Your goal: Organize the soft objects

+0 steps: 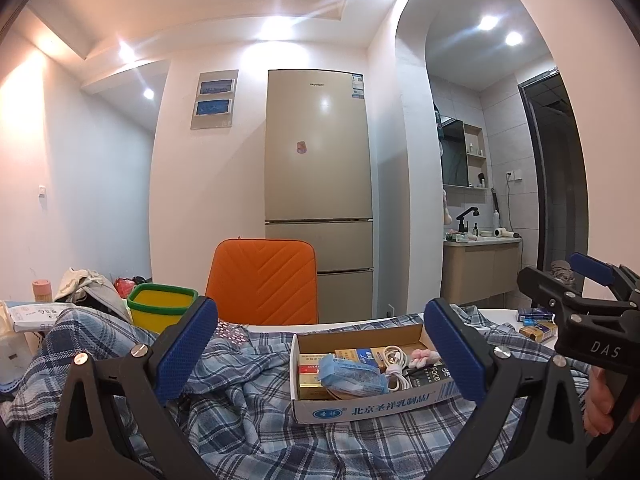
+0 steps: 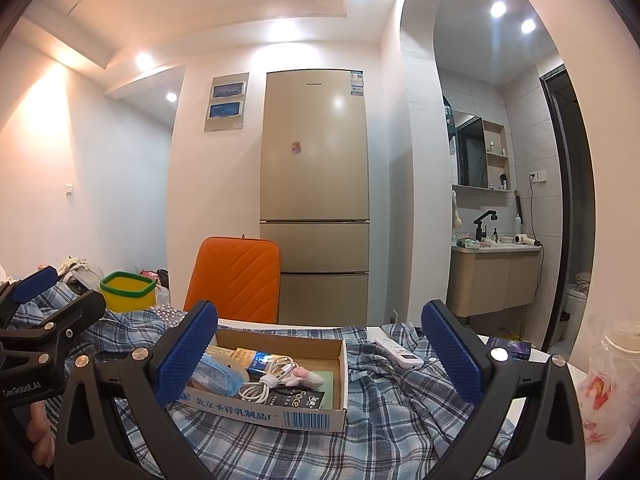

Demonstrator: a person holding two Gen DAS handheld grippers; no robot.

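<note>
Here, the left gripper (image 1: 320, 354) is hovering with its jaws wide apart over the rumpled blue plaid shirt (image 1: 248, 396) that is lying across the counter (image 2: 536, 354), a cardboard box (image 2: 276, 408) of small items is sitting on it, and the right gripper (image 2: 320, 356) is hanging alongside, jaws likewise apart.

A cardboard box (image 1: 360, 402) sits on a rumpled cloth (image 1: 248, 408) spread over the surface (image 2: 560, 364). In the box lie a coiled cable (image 2: 266, 382), packets and a booklet. A remote (image 2: 398, 353) lies on the cloth to the box's right. A tub (image 1: 160, 309) stands behind left, a chair (image 1: 264, 280) behind the surface, a fridge (image 1: 318, 184) behind the chair.
</note>
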